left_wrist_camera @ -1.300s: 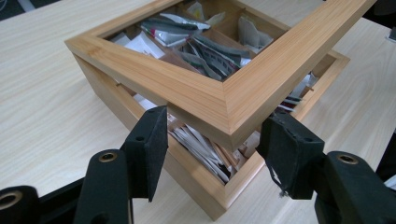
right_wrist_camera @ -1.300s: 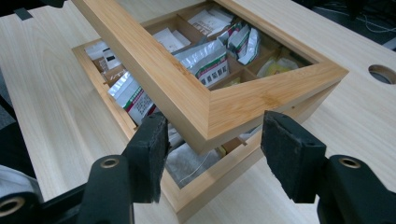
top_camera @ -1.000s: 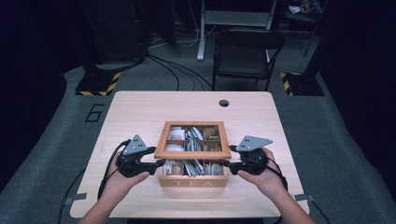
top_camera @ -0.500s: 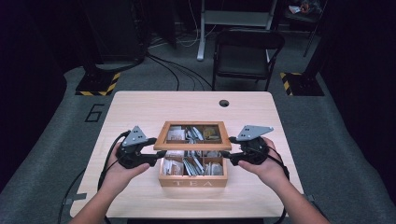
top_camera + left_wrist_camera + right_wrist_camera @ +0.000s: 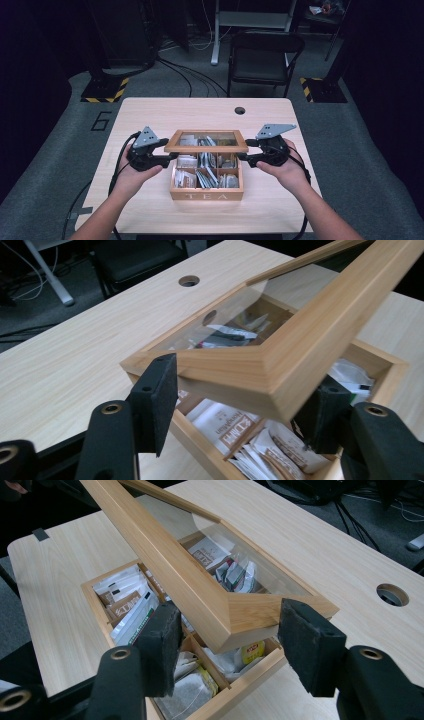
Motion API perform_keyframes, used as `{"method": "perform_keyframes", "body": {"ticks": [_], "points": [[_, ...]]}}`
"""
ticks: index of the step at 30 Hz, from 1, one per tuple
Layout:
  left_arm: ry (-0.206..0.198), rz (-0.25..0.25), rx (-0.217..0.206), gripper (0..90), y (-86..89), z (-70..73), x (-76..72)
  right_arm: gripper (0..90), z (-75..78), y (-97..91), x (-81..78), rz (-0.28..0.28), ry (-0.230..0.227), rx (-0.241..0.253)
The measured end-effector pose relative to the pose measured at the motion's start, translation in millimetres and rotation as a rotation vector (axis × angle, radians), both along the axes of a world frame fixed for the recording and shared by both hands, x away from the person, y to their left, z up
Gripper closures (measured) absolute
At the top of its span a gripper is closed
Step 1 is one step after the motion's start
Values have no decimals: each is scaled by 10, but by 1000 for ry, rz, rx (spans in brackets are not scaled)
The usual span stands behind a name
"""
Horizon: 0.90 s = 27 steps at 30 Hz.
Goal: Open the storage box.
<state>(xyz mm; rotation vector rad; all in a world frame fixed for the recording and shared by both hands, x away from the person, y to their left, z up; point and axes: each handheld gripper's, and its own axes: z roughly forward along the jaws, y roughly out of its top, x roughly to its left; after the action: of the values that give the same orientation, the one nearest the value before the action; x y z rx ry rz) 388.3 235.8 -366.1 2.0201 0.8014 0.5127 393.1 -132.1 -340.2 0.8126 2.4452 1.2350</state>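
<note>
gripping the lid at left and right ends, half-open tongs clamped, tilting it for tea-box access

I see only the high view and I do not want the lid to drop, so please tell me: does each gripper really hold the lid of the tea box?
Observer: In the left gripper view, the left gripper has a front corner of the lid between its pads, and its jaws have just closed a little further.
Operator: And the right one?
Observer: In the right gripper view, the right gripper clamps the other front corner, one pad on each side.
Operator: Is the lid level?
Observer: No, it is tilted: its front edge is raised and its far edge sits low at the box.
</note>
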Motion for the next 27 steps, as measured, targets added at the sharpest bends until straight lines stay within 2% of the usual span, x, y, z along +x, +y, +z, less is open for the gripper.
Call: {"method": "perform_keyframes", "body": {"ticks": [3,8,9,13,16,17,23,27], "points": [[2,12,5,433,-8,-23,52,430,18,-3,25,-1,-2,12],[-19,34,-4,484,-8,-27,100,437,49,-6,49,-1,-3,10],[-29,40,-2,493,-11,-24,103,442,55,-4,46,-15,4,21],[-51,51,4,517,-26,-5,115,452,73,-16,77,-16,-6,35],[-49,51,6,526,-17,18,138,456,77,-24,89,-23,-14,50],[-47,54,-5,527,-17,22,146,453,74,-28,93,-24,-19,53],[-37,60,-18,543,-5,78,217,419,1,-18,131,-43,-59,2],[-28,63,-29,544,-1,104,255,418,-48,-32,220,-73,-72,2]]}}
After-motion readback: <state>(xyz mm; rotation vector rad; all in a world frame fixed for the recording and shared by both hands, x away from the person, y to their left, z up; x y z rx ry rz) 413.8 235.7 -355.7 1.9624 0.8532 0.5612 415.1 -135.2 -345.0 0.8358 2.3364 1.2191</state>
